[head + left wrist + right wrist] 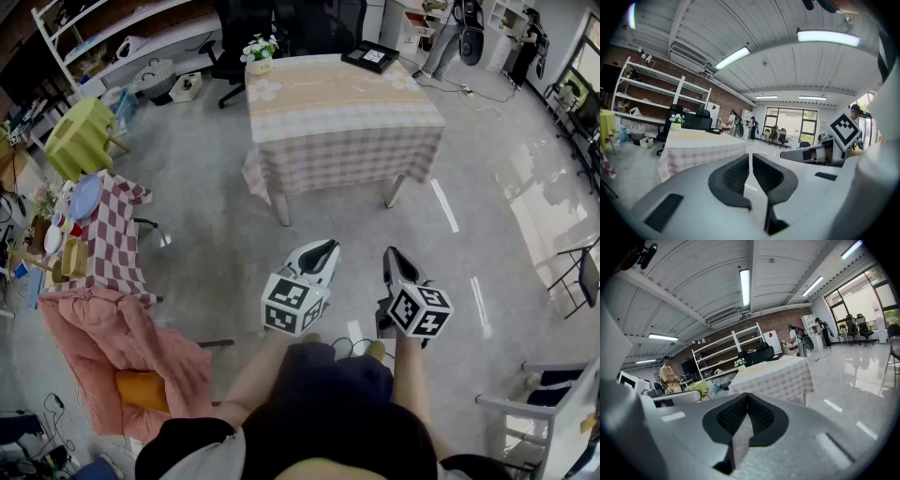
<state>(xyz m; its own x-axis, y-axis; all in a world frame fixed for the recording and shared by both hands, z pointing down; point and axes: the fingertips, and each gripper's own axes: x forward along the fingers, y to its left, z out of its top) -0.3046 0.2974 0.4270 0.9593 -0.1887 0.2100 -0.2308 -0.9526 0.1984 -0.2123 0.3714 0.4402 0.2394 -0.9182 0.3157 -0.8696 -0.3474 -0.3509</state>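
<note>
Two shut grippers, well short of a clothed table

Nearest ahead stood the table [347, 98], well apart from both tools across the grey floor [216, 234]. A checked cloth [347, 155] hung down its sides. That cloth looked soft and light, likely to bunch and slide over the top, so a hanging corner or hem seemed the surest hold. A small flower pot [260, 54] and a flat black tray [371, 57] sat at the far edge and might drag along with it. The left gripper [319, 253] showed its jaws together on nothing. The right gripper [394, 262] was the same, pads meeting, empty.
</note>
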